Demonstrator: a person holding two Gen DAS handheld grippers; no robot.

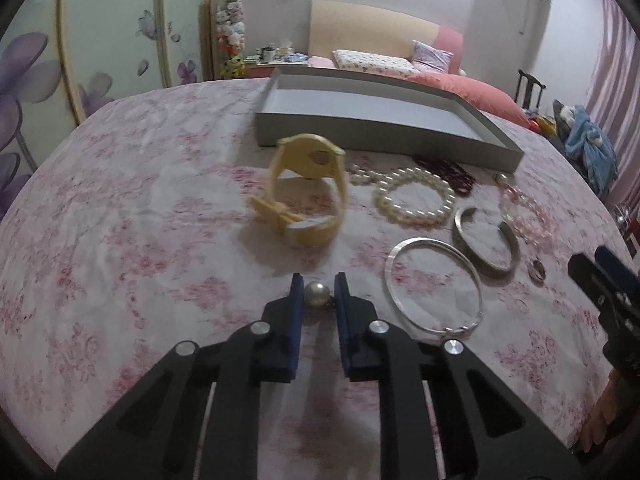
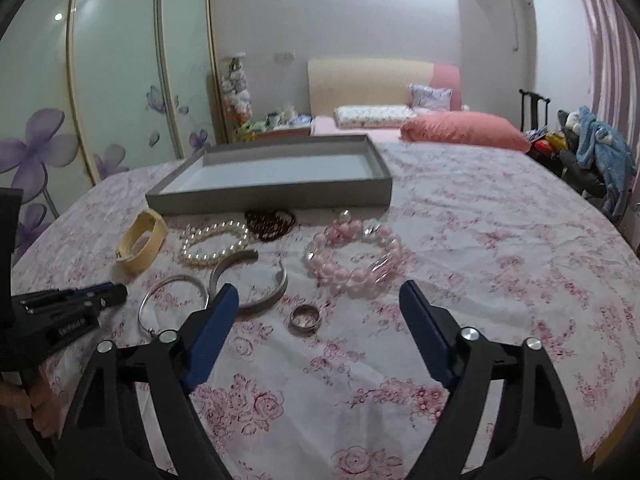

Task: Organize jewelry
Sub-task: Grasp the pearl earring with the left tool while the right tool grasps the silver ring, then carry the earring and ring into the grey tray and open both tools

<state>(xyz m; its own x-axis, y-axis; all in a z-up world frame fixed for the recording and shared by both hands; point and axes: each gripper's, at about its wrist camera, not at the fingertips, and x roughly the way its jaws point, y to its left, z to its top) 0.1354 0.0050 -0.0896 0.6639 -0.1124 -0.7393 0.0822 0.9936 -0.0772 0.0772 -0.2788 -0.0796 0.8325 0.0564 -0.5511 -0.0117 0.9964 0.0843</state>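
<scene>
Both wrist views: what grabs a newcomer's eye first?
The row of jewelry on the floral pink bedsheet: a chunky pink bead bracelet, a white pearl bracelet and a cream plastic watch, all before the shallow grey tray. Next, the left gripper with a round pearl bead between its fingers, while the right gripper is wide open.

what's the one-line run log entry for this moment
left gripper: shut on pearl bead | right gripper: open, over ring | gray tray: no jewelry seen inside
</scene>
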